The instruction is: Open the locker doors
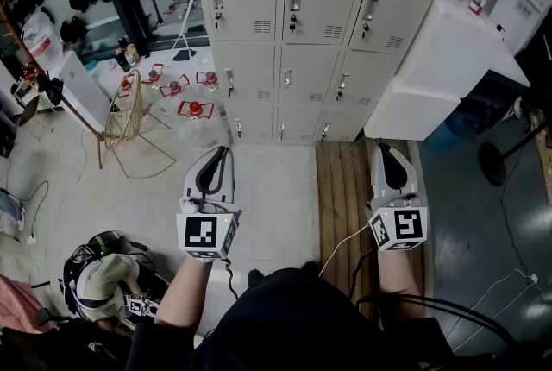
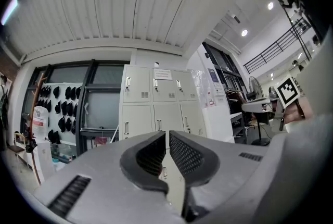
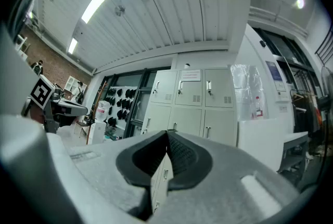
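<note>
grey locker bank (image 1: 293, 33): all visible doors shut. left gripper (image 1: 222, 152) and right gripper (image 1: 385, 147): both held over the floor, pointing toward the lockers, well apart from them. wooden boards (image 1: 341, 197): on floor between grippers. white block (image 1: 440, 72): beside lockers, right.

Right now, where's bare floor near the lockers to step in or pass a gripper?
Free: the pale floor between the lockers and the left gripper, bordered on the right by the wooden slats. Crowded: left of the lockers, with the wire stand and red-and-white items; the white box stands against the lower right doors.
</note>
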Demonstrator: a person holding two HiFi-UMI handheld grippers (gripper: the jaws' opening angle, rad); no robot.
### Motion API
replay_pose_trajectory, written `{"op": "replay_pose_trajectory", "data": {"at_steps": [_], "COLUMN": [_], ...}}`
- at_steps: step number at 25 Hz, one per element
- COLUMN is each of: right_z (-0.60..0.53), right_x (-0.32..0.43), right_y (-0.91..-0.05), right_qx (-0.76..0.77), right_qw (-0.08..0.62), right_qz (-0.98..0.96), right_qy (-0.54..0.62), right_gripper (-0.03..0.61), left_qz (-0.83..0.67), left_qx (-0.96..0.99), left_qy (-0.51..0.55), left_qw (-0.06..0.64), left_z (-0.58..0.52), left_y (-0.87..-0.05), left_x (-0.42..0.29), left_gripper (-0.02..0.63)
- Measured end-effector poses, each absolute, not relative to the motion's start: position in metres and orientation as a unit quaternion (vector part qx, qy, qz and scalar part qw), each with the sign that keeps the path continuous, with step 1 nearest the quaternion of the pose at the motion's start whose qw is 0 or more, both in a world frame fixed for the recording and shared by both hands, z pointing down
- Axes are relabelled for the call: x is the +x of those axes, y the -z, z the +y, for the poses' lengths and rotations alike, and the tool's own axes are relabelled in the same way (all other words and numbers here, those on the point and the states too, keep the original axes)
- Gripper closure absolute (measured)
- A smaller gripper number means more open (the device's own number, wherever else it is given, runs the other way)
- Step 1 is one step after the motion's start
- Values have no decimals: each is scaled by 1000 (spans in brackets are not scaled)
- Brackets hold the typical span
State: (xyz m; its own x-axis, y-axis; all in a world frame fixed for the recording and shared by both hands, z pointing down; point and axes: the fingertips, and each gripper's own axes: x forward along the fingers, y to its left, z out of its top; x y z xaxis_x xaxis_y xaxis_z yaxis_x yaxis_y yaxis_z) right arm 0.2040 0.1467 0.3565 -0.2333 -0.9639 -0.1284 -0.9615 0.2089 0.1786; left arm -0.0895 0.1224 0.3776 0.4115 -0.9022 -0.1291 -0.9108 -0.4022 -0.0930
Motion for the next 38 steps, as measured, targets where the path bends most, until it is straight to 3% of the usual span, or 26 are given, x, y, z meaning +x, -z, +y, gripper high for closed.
{"op": "replay_pose_trajectory", "data": {"at_steps": [13, 16, 18, 20, 28, 38], "right_z": [127, 118, 115, 112, 88, 4], "right_x": [282, 306, 318, 329, 355, 359], "right_y": [-380, -385, -385, -385, -386, -401], "right_qx": [609, 605, 601, 597, 607, 647], "right_qw": [-28, -42, -46, -49, -48, -8], "right_qz": [-790, -794, -797, -800, -791, -760], "right_qy": [57, 37, 38, 43, 63, 61], "right_gripper": [577, 476, 431, 410, 420, 433], "left_qz": [560, 566, 564, 564, 575, 576], "left_qx": [-826, -821, -821, -822, -815, -817], "left_qy": [-26, -56, -67, -65, -21, -15], "left_qw": [60, 51, 51, 47, 59, 15], "left_z": [115, 118, 121, 124, 103, -11], "left_y": [-383, -375, -373, -374, -394, -429], "left_x": [-20, -4, 8, 18, 27, 7], "left_gripper": [591, 584, 466, 415, 414, 414]}}
